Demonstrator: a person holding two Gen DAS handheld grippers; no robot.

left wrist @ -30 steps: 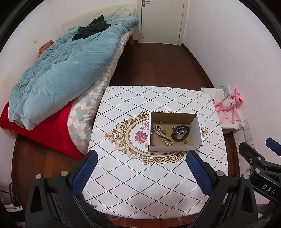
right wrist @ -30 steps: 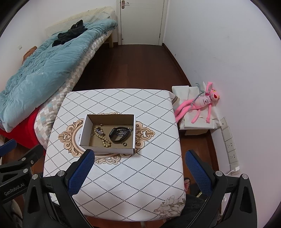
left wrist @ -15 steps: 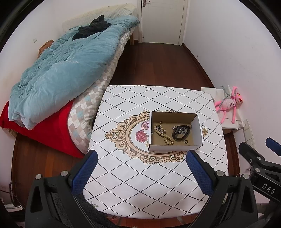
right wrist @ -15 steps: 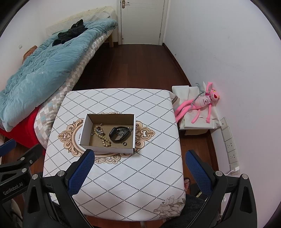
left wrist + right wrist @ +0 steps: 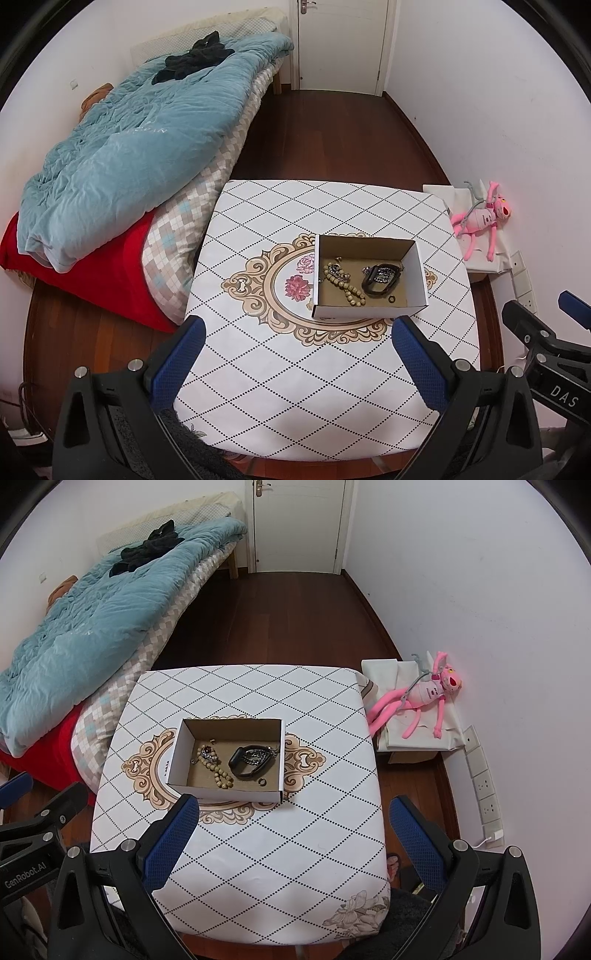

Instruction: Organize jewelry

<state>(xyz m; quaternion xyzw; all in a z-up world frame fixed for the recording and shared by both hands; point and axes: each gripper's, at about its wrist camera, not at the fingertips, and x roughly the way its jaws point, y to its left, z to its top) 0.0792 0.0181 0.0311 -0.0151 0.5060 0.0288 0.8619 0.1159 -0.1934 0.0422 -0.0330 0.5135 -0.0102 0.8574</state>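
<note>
An open white cardboard box (image 5: 419, 263) (image 5: 177, 749) sits on the patterned table (image 5: 295, 387) (image 5: 295, 849). Inside lie a beaded bracelet (image 5: 341, 281) (image 5: 216, 766), a black band with a metal chain (image 5: 380, 278) (image 5: 248, 761) and a small ring (image 5: 391, 298) (image 5: 262, 782). My left gripper (image 5: 297, 330) hangs open above the table's near edge, well short of the box. My right gripper (image 5: 293, 808) is open too, held high over the near side, with the box ahead and to its left. Nothing is between either pair of fingers.
A bed with a blue quilt (image 5: 129, 155) and red sheet (image 5: 103, 273) borders the table's left side. A pink plush toy (image 5: 424, 698) lies on a white bag by the right wall. Wall sockets (image 5: 484, 786) sit low on the right. A closed door (image 5: 299, 524) is far back.
Both views are nearly the same; the left wrist view has drifted very slightly, with the box a touch lower and to the right in the frame. Both grippers stayed open.
</note>
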